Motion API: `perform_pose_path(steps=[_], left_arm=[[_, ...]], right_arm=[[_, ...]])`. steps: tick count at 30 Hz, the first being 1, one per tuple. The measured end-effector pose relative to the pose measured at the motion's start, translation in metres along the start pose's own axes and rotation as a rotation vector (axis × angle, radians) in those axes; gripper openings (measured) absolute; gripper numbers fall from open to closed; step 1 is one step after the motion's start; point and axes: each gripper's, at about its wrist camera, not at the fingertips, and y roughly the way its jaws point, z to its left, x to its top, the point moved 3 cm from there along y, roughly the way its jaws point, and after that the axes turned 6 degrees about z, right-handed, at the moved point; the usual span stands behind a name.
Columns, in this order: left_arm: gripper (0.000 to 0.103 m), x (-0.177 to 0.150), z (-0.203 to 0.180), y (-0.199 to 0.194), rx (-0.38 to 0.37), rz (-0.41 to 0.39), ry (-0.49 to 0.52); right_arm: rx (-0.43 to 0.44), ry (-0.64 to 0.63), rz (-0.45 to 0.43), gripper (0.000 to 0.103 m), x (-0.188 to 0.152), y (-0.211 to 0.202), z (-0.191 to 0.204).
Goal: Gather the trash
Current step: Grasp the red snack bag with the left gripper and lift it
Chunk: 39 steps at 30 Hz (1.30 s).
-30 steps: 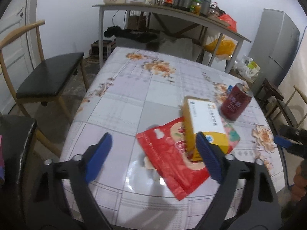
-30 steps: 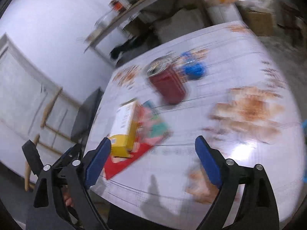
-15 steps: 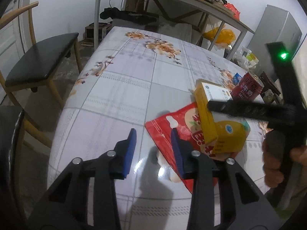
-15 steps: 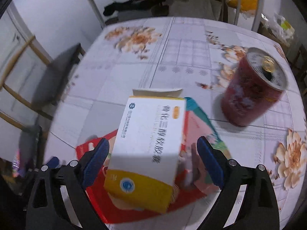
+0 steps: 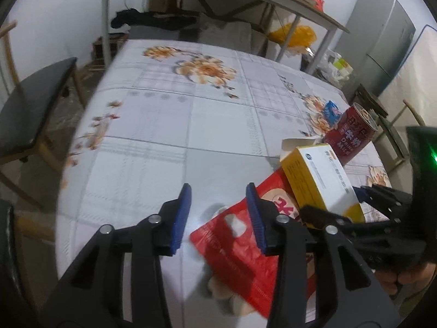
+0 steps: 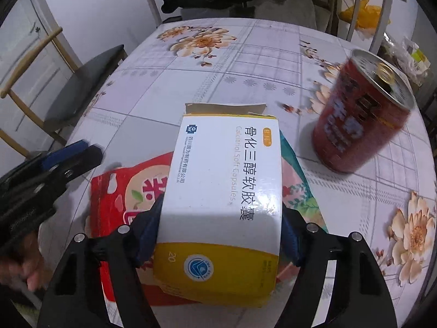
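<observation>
Only the right wrist view shows the right gripper (image 6: 220,236) just closed onto the white-and-yellow box (image 6: 226,191), its flap open, beside the red can (image 6: 357,120), while the left gripper (image 5: 218,216), by the box, stands partly open and empty.

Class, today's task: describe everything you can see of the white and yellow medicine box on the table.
The medicine box is a cardboard carton, white on top with a yellow end and sides, printed with Chinese text, "Calcitriol Soft Capsules" and a round blue logo. Its far end flap stands open. It lies lengthwise on the red snack packet, between the fingers of the right gripper, whose jaws have just been closing and whose pads press its two long sides. The red drink can stands apart, to its right.
</observation>
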Motion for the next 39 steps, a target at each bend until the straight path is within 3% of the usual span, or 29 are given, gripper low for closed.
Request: perform_pose_path(steps=[6,16,22,29,36,39], left_arm=[[0.041,-0.01,-0.005,0.016,-0.043,0.085,0.012],[0.041,-0.046,-0.023,0.008,-0.386,0.269,-0.066],[0.042,-0.054,-0.029,0.007,-0.485,0.296,-0.123],[0.042,-0.049,-0.043,0.015,-0.71,0.351,-0.173],[0.042,-0.05,-0.063,0.029,-0.715,0.398,-0.16],[0.042,-0.048,-0.074,0.032,-0.68,0.398,-0.131]], right_arm=[[0.04,0.067,-0.033,0.071,-0.027,-0.032,-0.026],[0.051,0.149,0.008,0.071,-0.051,-0.031,-0.052],[0.051,0.129,-0.019,0.071,-0.061,-0.029,-0.054],[0.142,0.152,-0.058,0.071,-0.066,-0.034,-0.069],[0.214,0.171,-0.09,0.071,-0.071,-0.036,-0.077],[0.241,0.182,-0.099,0.071,-0.069,-0.034,-0.08]])
